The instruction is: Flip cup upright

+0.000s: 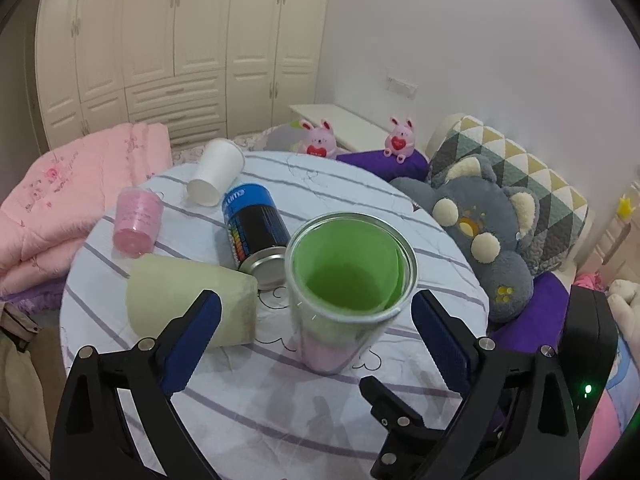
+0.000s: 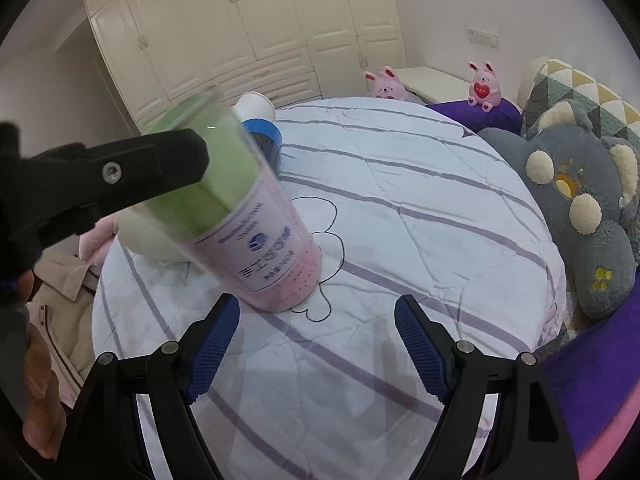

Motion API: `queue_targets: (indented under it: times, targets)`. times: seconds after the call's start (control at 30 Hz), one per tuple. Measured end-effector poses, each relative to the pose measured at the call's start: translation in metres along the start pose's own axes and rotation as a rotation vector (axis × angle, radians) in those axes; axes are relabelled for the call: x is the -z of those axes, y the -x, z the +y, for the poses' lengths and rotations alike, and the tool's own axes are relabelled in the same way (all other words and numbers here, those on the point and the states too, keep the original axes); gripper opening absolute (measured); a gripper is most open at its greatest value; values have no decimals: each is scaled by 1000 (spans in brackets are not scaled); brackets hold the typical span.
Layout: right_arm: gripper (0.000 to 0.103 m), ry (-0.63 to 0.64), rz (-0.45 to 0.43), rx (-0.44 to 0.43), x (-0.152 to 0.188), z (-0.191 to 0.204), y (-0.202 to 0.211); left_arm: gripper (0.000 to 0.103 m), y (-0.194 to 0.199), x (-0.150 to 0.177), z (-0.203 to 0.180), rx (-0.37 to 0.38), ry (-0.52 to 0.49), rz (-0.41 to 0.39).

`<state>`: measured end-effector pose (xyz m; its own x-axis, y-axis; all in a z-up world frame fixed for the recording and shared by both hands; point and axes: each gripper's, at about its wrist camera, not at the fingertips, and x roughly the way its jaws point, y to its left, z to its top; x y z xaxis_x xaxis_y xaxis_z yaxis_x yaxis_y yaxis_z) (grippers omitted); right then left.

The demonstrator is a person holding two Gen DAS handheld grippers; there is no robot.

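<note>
Between the blue pads of the left gripper (image 1: pixel 316 316) stands the clear cup (image 1: pixel 347 280), mouth up, on the striped round table (image 1: pixel 360 192). The left gripper is spread wide, with one pad on each side of the cup, and from its own camera neither pad seems to press the cup. From the right wrist camera a black finger (image 2: pixel 132 172) of that gripper lies across the cup at about 10 o'clock, but I cannot tell if it touches. The cup leans in that picture (a fisheye bends things, so I cannot tell if it truly tilts).

The right gripper (image 2: pixel 316 336) is spread wide too and holds nothing. The cup sits just past its pads, at 11 o'clock.

Inside the clear cup is a rolled green sheet (image 1: pixel 344 264), with pink lower down.

On the table at 10 o'clock from the cup lies a blue and black can (image 1: pixel 256 232) on its side. Beside it lie a white paper cup (image 1: pixel 216 178), a pink cup (image 1: pixel 138 222) and a pale green cup (image 1: pixel 192 300), all tipped over.

A gray plush bear (image 1: pixel 484 232) sits at 3 o'clock, off the table.
</note>
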<state>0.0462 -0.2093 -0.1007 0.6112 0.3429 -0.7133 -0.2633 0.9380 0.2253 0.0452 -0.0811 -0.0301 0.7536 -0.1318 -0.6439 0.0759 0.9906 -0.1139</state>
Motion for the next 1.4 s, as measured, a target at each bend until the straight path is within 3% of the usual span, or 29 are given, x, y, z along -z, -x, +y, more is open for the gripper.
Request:
queue_targets:
  times: [0.53,1.03,1.4]
  targets:
    - [81,38,-112,47,-5,29,60,98,73,15,31,-91,-29,-98]
    - [81,21,-322,201,-7,66,115,98,117,27,66,-104,1,-161]
    - [81,36,-369,211,-1,82,127,98,141,29,64,-60,-40,-270]
